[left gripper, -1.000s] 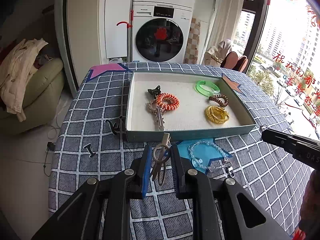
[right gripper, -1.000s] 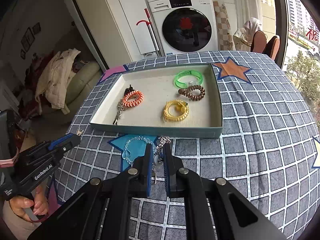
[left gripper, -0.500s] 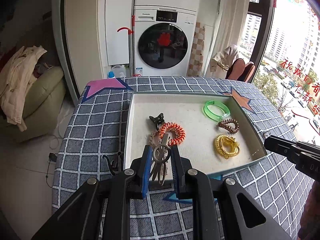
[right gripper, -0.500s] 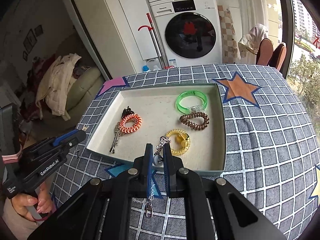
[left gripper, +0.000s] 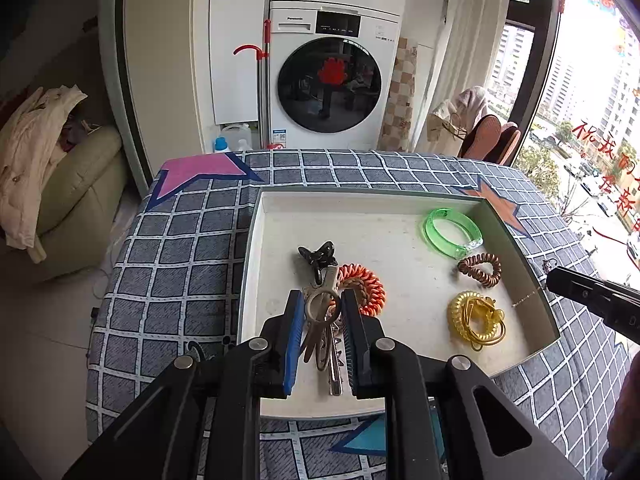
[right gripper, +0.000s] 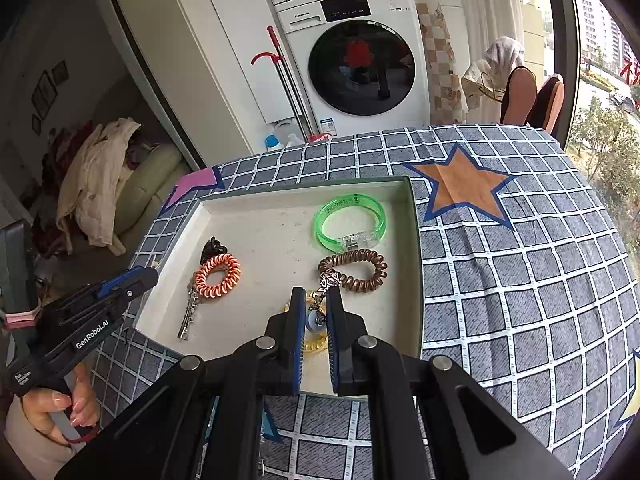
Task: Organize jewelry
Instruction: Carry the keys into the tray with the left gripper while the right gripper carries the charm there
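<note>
**Two last pieces carried over the tray**

Laundry-room backdrop, a washing machine behind a bench under a checked cloth, with a shallow tray on it. Four pieces and more already lie inside: a green bangle, a brown spiral hair tie, a yellow coil, an orange spiral tie and a black claw clip. The left tool is clenched on a tan ring-topped hair clip, held above the tray's near left part. The right tool grips a beaded chain bracelet above the yellow coil. By my judgement only setting these two down remains.

The right wrist view alone shows a hand on the left tool's handle and a metal hair clip lying under the orange tie; the left view alone shows the bracelet's chain trailing from the right tool.
</note>
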The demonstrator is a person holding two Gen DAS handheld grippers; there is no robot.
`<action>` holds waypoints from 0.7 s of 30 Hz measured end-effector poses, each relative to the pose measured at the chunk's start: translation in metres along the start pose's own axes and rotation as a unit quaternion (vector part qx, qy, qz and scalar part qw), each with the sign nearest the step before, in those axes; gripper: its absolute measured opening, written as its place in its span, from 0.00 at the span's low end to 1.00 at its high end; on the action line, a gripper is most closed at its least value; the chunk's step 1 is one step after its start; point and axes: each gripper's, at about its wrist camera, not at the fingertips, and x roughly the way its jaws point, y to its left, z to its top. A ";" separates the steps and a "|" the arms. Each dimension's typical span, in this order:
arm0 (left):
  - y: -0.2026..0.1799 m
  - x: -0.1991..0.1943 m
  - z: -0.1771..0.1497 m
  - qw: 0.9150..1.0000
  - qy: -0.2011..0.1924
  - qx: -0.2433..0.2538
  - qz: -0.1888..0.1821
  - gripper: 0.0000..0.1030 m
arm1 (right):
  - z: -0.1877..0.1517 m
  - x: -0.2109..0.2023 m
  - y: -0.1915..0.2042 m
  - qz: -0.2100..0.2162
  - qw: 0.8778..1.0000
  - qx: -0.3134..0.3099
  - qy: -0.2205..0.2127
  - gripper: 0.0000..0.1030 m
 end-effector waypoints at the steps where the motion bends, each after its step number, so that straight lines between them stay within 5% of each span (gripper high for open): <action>1: 0.002 0.000 -0.002 1.000 -0.002 0.000 -0.007 0.38 | -0.001 0.000 -0.001 -0.002 1.000 -0.004 -0.002 0.11; 21: -0.019 0.033 -0.004 0.999 0.026 0.028 0.029 0.38 | -0.001 0.037 -0.013 -0.017 0.999 0.014 0.033 0.11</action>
